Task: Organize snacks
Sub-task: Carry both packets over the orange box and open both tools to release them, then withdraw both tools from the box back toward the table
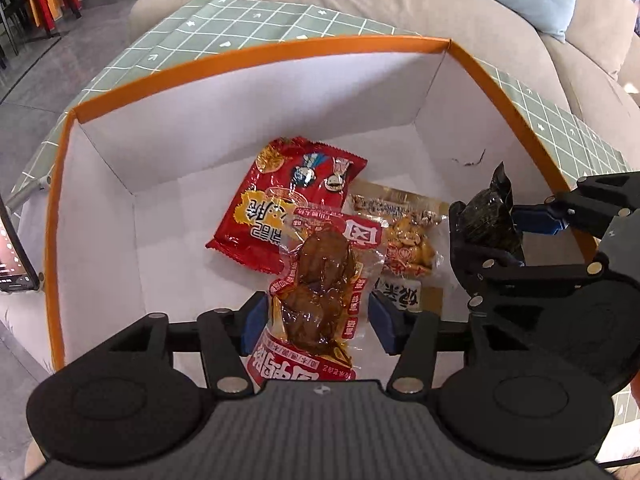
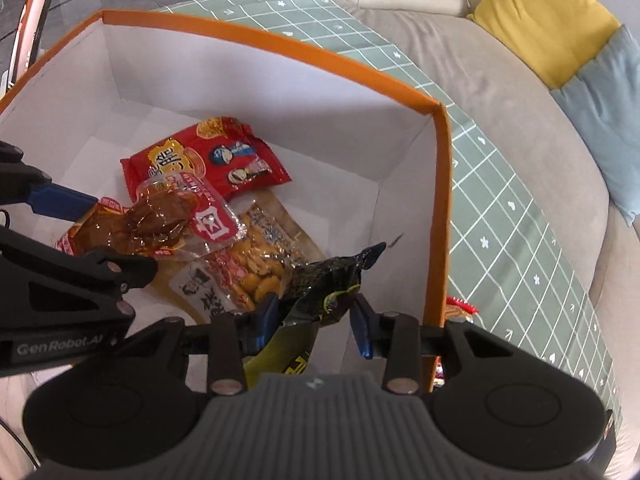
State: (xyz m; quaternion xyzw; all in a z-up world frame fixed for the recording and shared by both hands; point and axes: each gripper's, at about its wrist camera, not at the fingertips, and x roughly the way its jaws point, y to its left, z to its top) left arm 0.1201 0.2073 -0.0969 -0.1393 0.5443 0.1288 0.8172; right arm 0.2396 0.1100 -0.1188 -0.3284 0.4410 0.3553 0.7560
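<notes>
Holding red packet (image 1: 260,216), peanuts (image 1: 412,244): box (image 1: 260,60) | left tongs (image 1: 318,316) open | right tongs (image 2: 316,316) gripping dark packet (image 2: 328,280)

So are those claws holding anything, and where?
Right claw grips the dark packet around its middle. Left claw stands open around the brown meat packet.

Orange-rimmed box (image 1: 256,54) on checked tablecloth (image 1: 248,24)

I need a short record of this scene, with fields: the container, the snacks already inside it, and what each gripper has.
container: orange-rimmed box, white inside, on a green checked cloth
inside on the floor: red packet; peanut packet
left gripper: open, clear packet of brown meat between the pads, over the box
right gripper: shut on dark green packet, over the box
</notes>
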